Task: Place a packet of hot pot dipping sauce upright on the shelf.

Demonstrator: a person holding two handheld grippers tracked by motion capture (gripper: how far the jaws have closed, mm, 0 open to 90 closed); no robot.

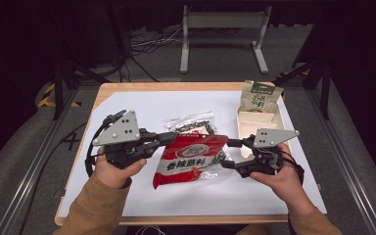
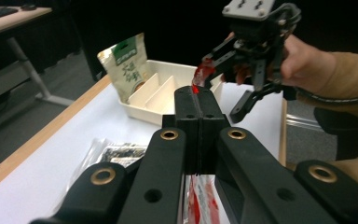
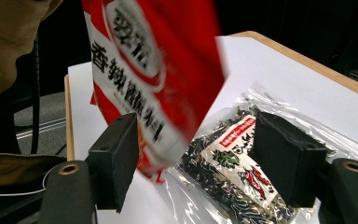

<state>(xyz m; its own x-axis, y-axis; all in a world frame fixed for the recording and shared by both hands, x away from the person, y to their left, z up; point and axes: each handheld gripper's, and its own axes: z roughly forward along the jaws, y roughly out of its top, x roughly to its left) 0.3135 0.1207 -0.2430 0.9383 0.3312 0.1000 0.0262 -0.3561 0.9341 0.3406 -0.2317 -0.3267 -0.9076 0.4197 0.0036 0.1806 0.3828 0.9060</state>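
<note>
up above the white table (image 1: 127, 196), shiny red snack bag (image 1: 191, 159) with white letters, long side running left to right, left gripper (image 1: 169, 138) pinching its edge tight, right gripper (image 1: 235, 152) wide apart beside it

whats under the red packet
A clear bag of dark dried bits with a printed label lies on the white sheet, partly beneath the lifted red packet. The packet covers the bag's near part.

Red packet (image 1: 191, 159) with black lettering, clear bag (image 1: 196, 125) of dark contents, green-topped pouch (image 1: 260, 96), cream tray (image 1: 259, 125)
</note>
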